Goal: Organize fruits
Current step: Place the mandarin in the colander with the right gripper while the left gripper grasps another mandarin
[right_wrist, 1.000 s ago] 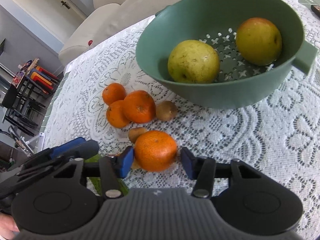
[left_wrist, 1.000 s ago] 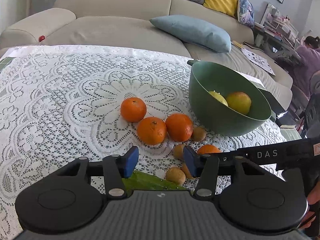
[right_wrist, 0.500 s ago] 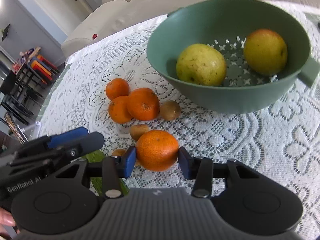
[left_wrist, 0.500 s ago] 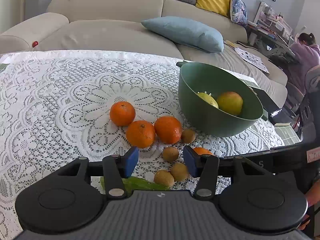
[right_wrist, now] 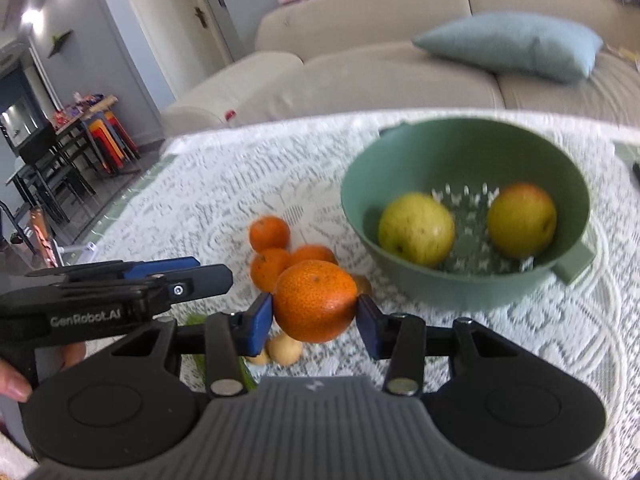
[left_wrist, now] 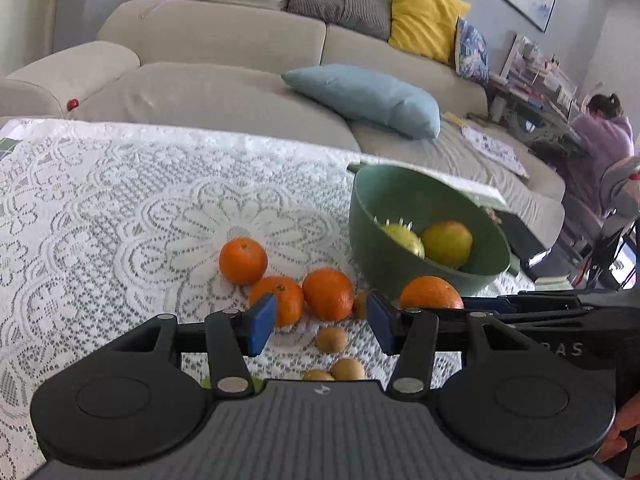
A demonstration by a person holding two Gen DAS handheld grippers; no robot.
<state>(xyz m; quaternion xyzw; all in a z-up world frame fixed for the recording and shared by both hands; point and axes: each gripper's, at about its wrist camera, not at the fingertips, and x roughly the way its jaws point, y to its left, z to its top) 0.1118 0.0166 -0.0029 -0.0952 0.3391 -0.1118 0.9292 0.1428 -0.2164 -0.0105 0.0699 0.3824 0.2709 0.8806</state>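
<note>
— Item: orange [right_wrist: 315,301], one piece, clamped between both blue pads of the right gripper [right_wrist: 315,315] and clear of the lace tablecloth [right_wrist: 208,200].

— Destination?

— Green colander bowl [right_wrist: 404,276], ahead of the held orange and off to its right. Contents: two yellow-green apples [right_wrist: 417,229], lying side by side on the perforated floor. The bowl's rim sits above the orange in this view, so the coming carry looks like forward, rightward and over the near wall.

— Nearer hand?

— Right one; it already carries the fruit, and the bowl lies on its side. The left gripper [left_wrist: 320,322] hangs to the left, jaws apart and nothing between them.

— Remaining stock on the cloth?

— Three oranges [left_wrist: 243,261] clustered left of the bowl, touching or nearly so. Several small brown fruits [left_wrist: 332,339] nearer the grippers; kind uncertain. Something green [right_wrist: 244,376] under the right gripper, mostly hidden.

— Orientation of the held piece?

— Round, no long axis to mind; stem dimple faces up.
</note>
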